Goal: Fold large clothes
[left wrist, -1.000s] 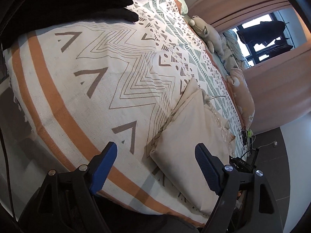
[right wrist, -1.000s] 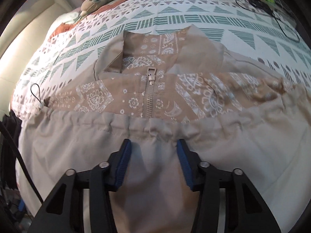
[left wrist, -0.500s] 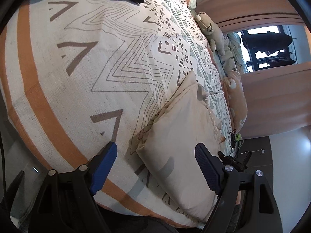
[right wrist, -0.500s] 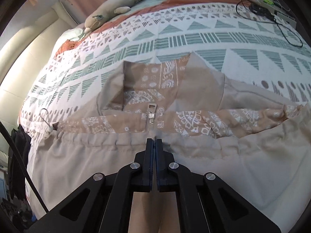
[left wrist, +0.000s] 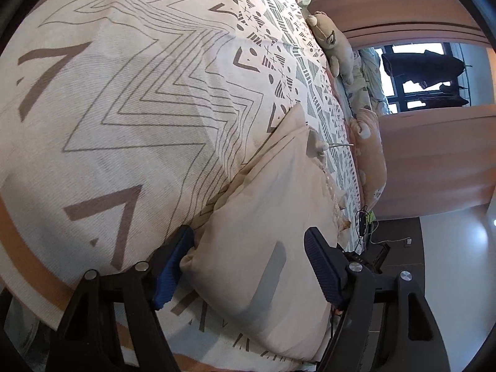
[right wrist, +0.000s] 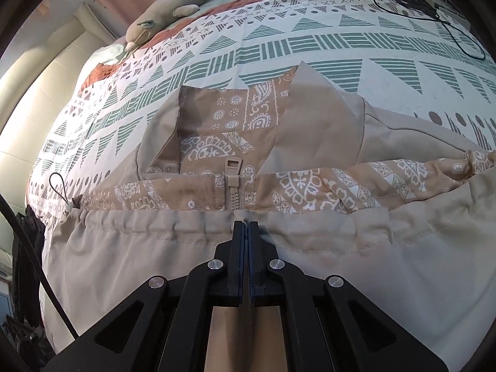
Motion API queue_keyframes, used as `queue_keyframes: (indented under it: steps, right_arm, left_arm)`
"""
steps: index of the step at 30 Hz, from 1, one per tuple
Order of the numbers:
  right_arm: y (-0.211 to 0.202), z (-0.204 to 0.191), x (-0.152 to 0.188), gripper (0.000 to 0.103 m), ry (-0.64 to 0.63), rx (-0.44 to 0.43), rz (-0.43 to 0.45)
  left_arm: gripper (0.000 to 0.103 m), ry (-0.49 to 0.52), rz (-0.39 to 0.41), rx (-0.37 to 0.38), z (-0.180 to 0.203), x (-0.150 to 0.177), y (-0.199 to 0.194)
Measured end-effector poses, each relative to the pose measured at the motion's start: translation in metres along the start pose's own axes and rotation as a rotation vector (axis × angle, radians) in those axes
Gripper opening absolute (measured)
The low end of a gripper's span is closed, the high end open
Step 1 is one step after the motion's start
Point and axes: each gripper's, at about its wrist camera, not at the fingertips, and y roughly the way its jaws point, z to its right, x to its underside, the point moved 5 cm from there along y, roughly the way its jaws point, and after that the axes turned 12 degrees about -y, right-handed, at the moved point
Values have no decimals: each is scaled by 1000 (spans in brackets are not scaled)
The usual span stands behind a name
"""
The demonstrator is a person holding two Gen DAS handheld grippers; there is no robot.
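Note:
A beige jacket point(right wrist: 341, 266) with a paisley-lined collar and a zipper point(right wrist: 233, 186) lies folded on the patterned bedspread point(right wrist: 310, 46). My right gripper point(right wrist: 245, 228) is shut on the jacket's gathered hem, just below the zipper. In the left wrist view the same jacket point(left wrist: 266, 235) shows as a cream folded bundle. My left gripper point(left wrist: 248, 257) is open, its blue pads either side of the bundle's near corner, the left pad close against the edge.
Plush toys point(left wrist: 334, 43) and pillows point(left wrist: 372, 161) lie along the far side of the bed. Black cables point(right wrist: 434, 9) rest on the spread at the far right. A drawstring loop point(right wrist: 60, 190) sticks out at the jacket's left. Dark clothing point(right wrist: 28, 248) hangs at the left edge.
My right gripper closed from open onto the jacket hem and has stayed shut. My left gripper moved closer, so its open fingers now straddle the bundle's corner.

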Motion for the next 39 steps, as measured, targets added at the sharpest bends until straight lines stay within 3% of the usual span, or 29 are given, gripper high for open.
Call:
queue_keyframes:
  steps: [5, 6, 7, 13, 18, 20, 22, 23, 31, 32, 34, 36, 39]
  right_arm:
    - [1, -6, -1, 0, -19, 34, 3]
    - [1, -8, -2, 0, -32, 47, -3]
    - [0, -10, -2, 0, -46, 59, -12]
    - [-22, -9, -3, 0, 22, -12, -54]
    - [-60, -15, 10, 4, -6, -3, -32]
    - [-76, -21, 19, 23, -36, -3, -20]
    - [-90, -28, 29, 92, -60, -14, -5]
    - [-98, -30, 36, 93, -61, -26, 9]
    - [-146, -30, 94, 92, -51, -68, 47]
    - [-151, -31, 102, 89, -55, -80, 44]
    - [-160, -32, 117, 56, -53, -106, 28]
    - [-165, -32, 134, 41, -39, -135, -2]
    - [-172, -38, 156, 36, -58, -171, -22]
  left_arm:
    - [53, 21, 7, -26, 1, -2, 8]
    - [39, 25, 5, -40, 0, -2, 10]
    - [32, 17, 1, -45, -3, -2, 11]
    - [19, 10, 14, 21, -2, -2, 0]
    - [18, 46, 4, 106, 23, 0, -11]
    - [18, 61, -3, 138, 36, 2, -14]
    - [17, 81, -8, 159, 49, 4, -16]
    - [17, 88, -12, 168, 55, 5, -17]
    - [15, 160, -18, 226, 99, 19, -28]
    - [15, 163, -19, 234, 104, 22, -29]
    - [13, 170, -22, 253, 112, 25, -31]
    - [12, 183, -22, 270, 120, 27, -34]
    - [10, 197, -29, 285, 134, 30, -34]
